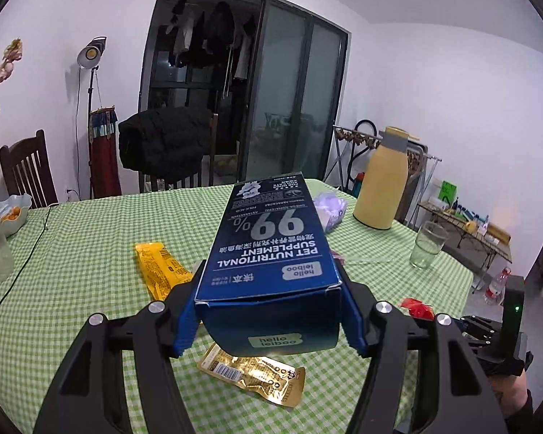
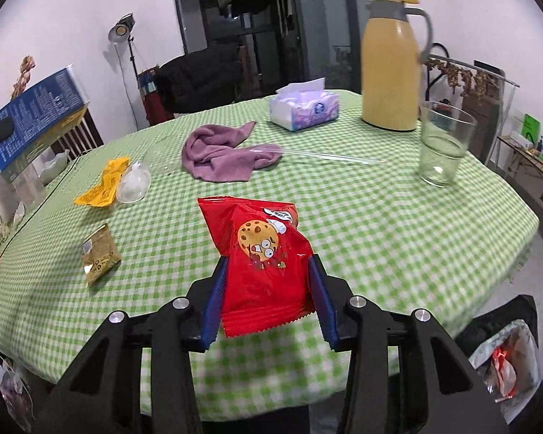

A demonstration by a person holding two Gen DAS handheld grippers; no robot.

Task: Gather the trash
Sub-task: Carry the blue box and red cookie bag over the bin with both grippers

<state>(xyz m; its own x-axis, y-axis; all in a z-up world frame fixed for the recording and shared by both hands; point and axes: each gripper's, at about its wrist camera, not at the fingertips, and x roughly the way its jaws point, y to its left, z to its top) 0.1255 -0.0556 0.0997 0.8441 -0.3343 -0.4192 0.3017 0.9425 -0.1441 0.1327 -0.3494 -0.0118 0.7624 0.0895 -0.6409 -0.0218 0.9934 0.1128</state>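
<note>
My left gripper (image 1: 271, 303) is shut on a blue pet supplement box (image 1: 268, 246) and holds it above the green checked table (image 1: 90, 238). The box also shows in the right wrist view (image 2: 36, 115) at the far left. My right gripper (image 2: 268, 296) is shut on a red cookie wrapper (image 2: 260, 253), held just above the table near its front edge. A yellow wrapper (image 1: 163, 271) and a gold wrapper (image 1: 253, 376) lie on the table below the box; they also show in the right wrist view, the yellow wrapper (image 2: 105, 181) and the gold wrapper (image 2: 99, 258).
A purple cloth (image 2: 221, 152), tissue pack (image 2: 304, 108), yellow thermos (image 2: 391, 61), drinking glass (image 2: 445, 144), clear lid (image 2: 134, 184) and clear straw (image 2: 325, 155) are on the table. A bin with a bag (image 2: 503, 361) stands on the floor at lower right. Chairs (image 1: 25, 170) stand behind.
</note>
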